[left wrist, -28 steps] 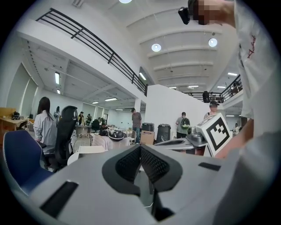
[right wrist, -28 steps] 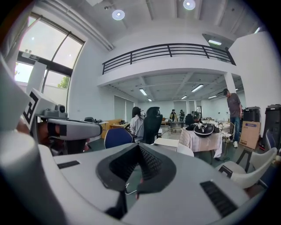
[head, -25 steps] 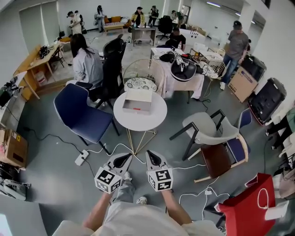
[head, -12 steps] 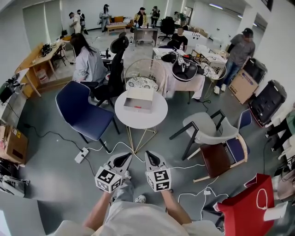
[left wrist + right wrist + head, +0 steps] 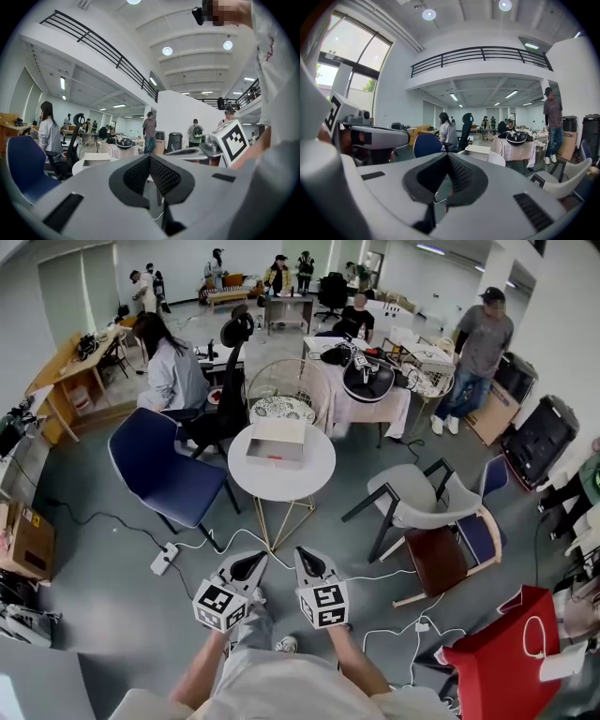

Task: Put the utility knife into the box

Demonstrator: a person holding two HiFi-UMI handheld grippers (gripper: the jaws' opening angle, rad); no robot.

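Both the left gripper (image 5: 251, 564) and the right gripper (image 5: 312, 562) are closed on nothing at bottom centre, well apart from the round desk (image 5: 302, 481) mid-frame, where a red speck, perhaps the utility knife (image 5: 274, 457), lies at the near edge of the box (image 5: 277, 440), inside or not I cannot tell.

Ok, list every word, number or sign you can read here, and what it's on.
Nothing reads clearly.
Left gripper and right gripper: square marker patterns only, no letters.
Red script on the white shirt: too blurred to read.
Yellow sticker on the cardboard box: too small to read.
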